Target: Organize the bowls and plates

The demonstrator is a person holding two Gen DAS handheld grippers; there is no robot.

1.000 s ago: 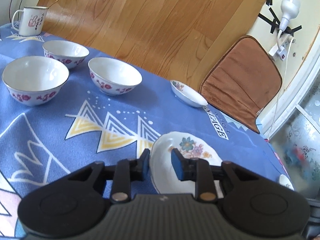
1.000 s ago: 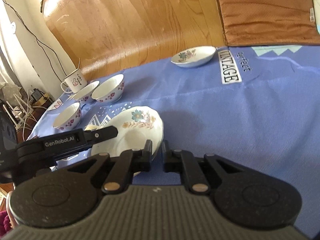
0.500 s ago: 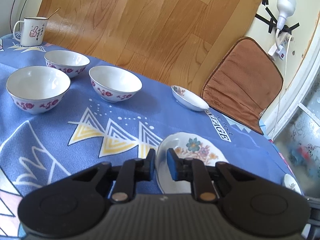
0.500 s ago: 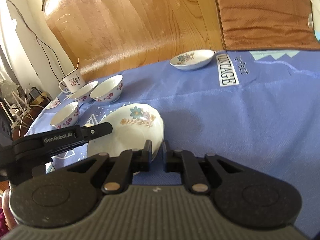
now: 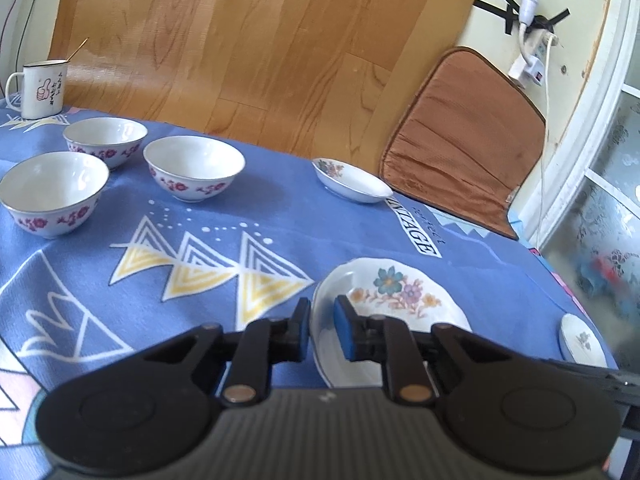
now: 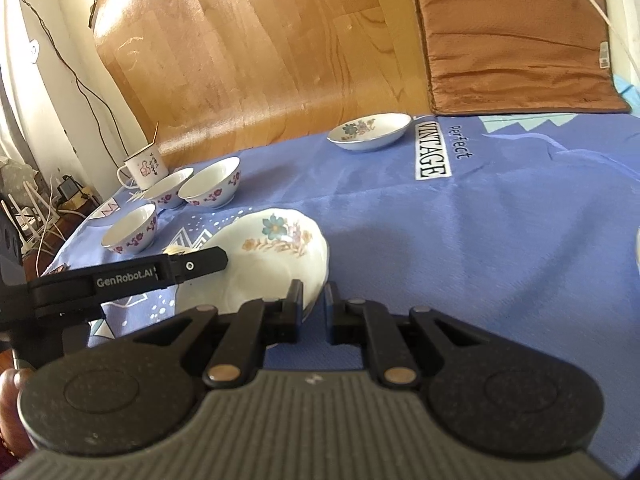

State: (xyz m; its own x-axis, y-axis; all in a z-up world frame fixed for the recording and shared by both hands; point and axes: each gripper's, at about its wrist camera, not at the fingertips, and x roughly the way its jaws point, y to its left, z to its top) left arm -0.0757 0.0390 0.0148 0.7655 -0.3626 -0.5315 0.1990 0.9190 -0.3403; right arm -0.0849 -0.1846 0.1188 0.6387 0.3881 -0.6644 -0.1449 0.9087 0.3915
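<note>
A white plate with a flower print [image 5: 396, 292] lies on the blue cloth [image 5: 280, 224] just ahead of my left gripper [image 5: 322, 332], which is shut on its near left rim. In the right wrist view the same plate [image 6: 272, 252] sits tilted, with the left gripper [image 6: 220, 258] at its left edge. My right gripper [image 6: 312, 312] is shut beside the plate's near right rim, with only cloth showing in the slit between its fingers. Three white bowls with red flowers [image 5: 194, 168] [image 5: 105, 140] [image 5: 52, 192] stand at the far left. A small flowered dish [image 5: 352, 180] sits at the far edge.
An enamel mug [image 5: 40, 88] stands at the far left corner. Another small plate [image 5: 580, 340] lies by the right edge of the cloth. A brown cushion [image 5: 460, 140] leans beyond the table, and a wooden panel [image 5: 240, 40] stands behind it.
My left gripper's fingers have come together on the plate's rim and the hand has shifted a little. The plate now looks slightly tilted. The right gripper has barely moved.
</note>
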